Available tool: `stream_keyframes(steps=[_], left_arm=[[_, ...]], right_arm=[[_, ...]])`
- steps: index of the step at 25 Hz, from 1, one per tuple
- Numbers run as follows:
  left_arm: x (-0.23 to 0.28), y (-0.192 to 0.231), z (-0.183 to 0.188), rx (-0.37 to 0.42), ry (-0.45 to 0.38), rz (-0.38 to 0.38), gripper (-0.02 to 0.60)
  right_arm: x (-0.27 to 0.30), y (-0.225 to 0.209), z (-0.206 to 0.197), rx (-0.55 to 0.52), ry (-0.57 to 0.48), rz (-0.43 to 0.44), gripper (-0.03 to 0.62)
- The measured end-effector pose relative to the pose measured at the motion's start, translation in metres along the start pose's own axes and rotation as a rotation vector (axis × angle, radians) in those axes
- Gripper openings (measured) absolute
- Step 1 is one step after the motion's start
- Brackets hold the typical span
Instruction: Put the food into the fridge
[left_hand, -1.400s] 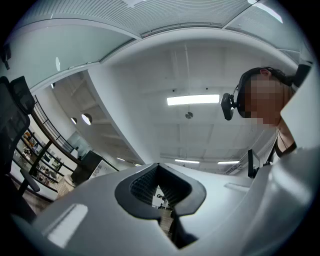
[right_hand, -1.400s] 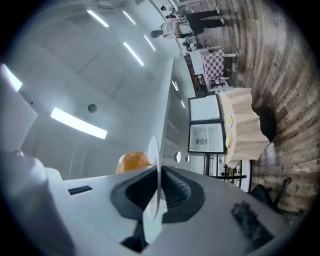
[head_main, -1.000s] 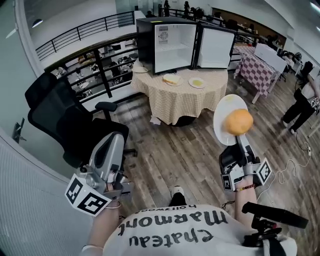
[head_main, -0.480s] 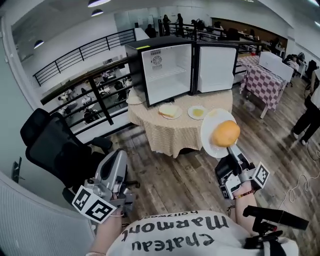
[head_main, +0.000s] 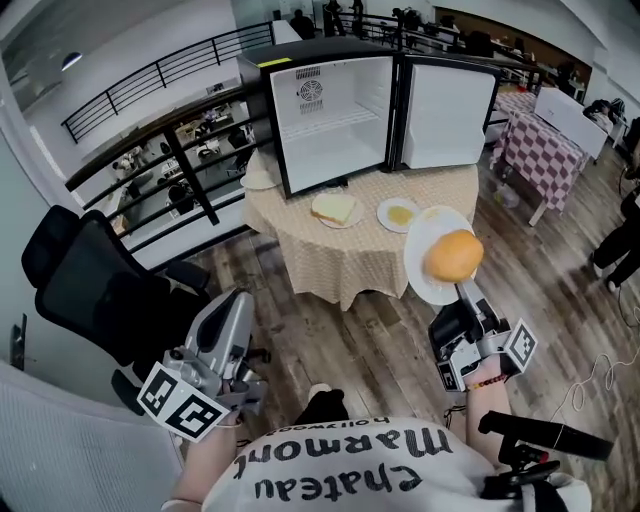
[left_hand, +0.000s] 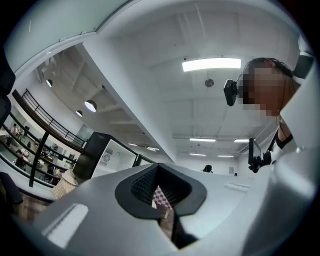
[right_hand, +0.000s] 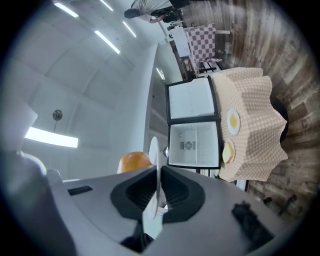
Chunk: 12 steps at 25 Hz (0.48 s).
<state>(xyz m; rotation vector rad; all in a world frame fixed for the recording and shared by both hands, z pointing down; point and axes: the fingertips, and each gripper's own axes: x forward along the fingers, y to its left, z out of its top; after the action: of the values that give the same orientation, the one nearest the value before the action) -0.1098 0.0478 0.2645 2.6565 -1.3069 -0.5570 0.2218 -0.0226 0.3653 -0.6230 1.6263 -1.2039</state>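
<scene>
The small black fridge (head_main: 340, 105) stands open on a round table (head_main: 350, 250) with a checked cloth; its white inside (right_hand: 194, 142) looks bare. In front of it lie a plate with a sandwich (head_main: 335, 208) and a plate with yellow food (head_main: 400, 213). My right gripper (head_main: 462, 295) is shut on the rim of a white plate (head_main: 425, 270) that carries an orange bun (head_main: 453, 255), held up short of the table. The plate (right_hand: 154, 150) shows edge-on between the jaws, with the bun (right_hand: 134, 161) beside it. My left gripper (head_main: 235, 302) is low at the left, shut and empty (left_hand: 159, 192).
A third plate (head_main: 262, 178) lies left of the fridge. A black office chair (head_main: 90, 290) stands at my left before a railing (head_main: 170, 150). Another checked table (head_main: 535, 145) and a person (head_main: 628, 215) are at the right. The floor is wood planks.
The table and fridge have come nearer and look larger. The right gripper has kept its hold on the plate with the bun and carried it toward the table. The left gripper stays low.
</scene>
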Motion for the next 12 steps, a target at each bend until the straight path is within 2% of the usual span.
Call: stream_keyframes(steps=[3, 6, 12], left_arm=[[0.017, 0.014, 0.0, -0.014, -0.04, -0.002, 0.005], [0.041, 0.025, 0.007, -0.024, -0.096, -0.062, 0.005], [0.116, 0.087, -0.017, -0.014, -0.026, -0.085, 0.006]], right_arm=[[0.016, -0.013, 0.004, 0.006, 0.014, -0.014, 0.031], [0.034, -0.025, 0.013, 0.01, -0.004, -0.023, 0.029], [0.098, -0.06, 0.044, -0.006, -0.024, -0.061, 0.029]])
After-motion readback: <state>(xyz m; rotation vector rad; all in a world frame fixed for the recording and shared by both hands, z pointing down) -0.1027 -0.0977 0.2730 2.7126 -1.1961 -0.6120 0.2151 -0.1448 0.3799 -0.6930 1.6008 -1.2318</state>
